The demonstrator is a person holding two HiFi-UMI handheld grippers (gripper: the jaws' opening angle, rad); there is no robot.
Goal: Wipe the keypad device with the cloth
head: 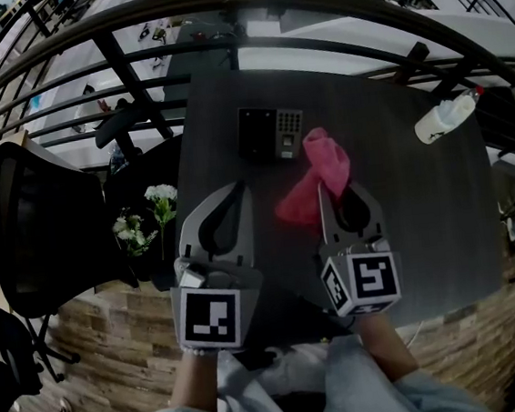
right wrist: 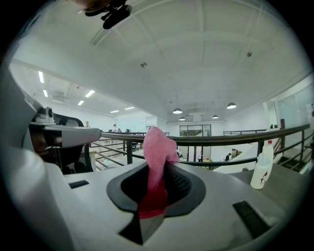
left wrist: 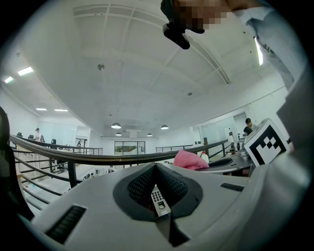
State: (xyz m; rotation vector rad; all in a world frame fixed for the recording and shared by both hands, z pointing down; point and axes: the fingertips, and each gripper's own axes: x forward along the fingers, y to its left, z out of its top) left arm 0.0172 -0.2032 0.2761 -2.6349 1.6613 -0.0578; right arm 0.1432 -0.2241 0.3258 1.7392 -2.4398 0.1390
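Observation:
The keypad device (head: 270, 133), black with a grey key panel, lies flat on the dark table (head: 424, 220) at the far middle. A pink cloth (head: 320, 177) hangs bunched just right of it, and my right gripper (head: 332, 189) is shut on its lower part. In the right gripper view the cloth (right wrist: 157, 158) stands up out of the closed jaws. My left gripper (head: 237, 192) hovers shut and empty, below and left of the device. The left gripper view shows the keypad device (left wrist: 158, 200) through the gap behind the jaw tips, with the cloth (left wrist: 190, 160) to the right.
A white squeeze bottle (head: 447, 117) lies at the table's far right; in the right gripper view the bottle (right wrist: 262, 168) stands upright. White flowers (head: 143, 220) sit off the left edge. A dark railing (head: 245, 1) runs behind the table. A black chair (head: 31, 224) stands at the left.

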